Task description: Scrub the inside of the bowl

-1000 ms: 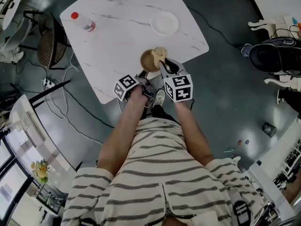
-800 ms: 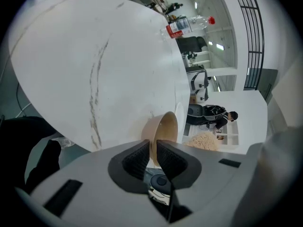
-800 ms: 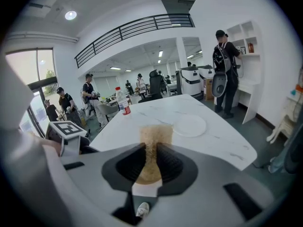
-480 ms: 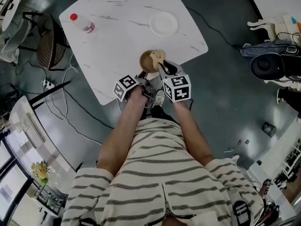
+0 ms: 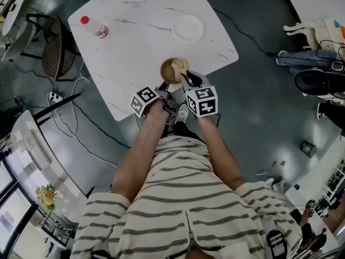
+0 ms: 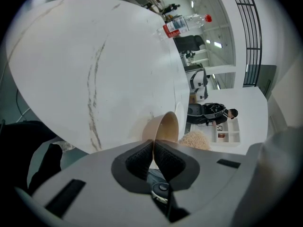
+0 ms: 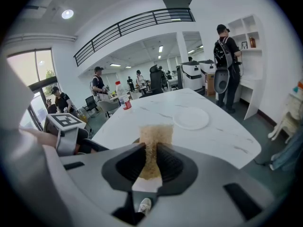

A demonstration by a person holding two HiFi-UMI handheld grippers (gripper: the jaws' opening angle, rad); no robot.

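Observation:
A tan bowl (image 5: 169, 72) sits at the near edge of the white marble table (image 5: 140, 47). My left gripper (image 5: 163, 88) is shut on its near rim; in the left gripper view the thin rim of the bowl (image 6: 164, 126) runs between the closed pads. My right gripper (image 5: 185, 80) is shut on a beige scrub sponge (image 5: 182, 64) that rests over the bowl's right side. The right gripper view shows the sponge (image 7: 154, 138) pinched between the jaws of the right gripper (image 7: 151, 162). The left gripper view shows the sponge (image 6: 195, 139) beside the bowl.
A white plate (image 5: 187, 27) lies further back on the table, also visible as the plate (image 7: 191, 118) in the right gripper view. A red-capped bottle (image 5: 95, 27) lies at the far left. People stand around the room, one person (image 7: 226, 65) near the shelves.
My right gripper and the sponge have shifted slightly left and inward over the bowl. The left gripper and bowl stay where they were.

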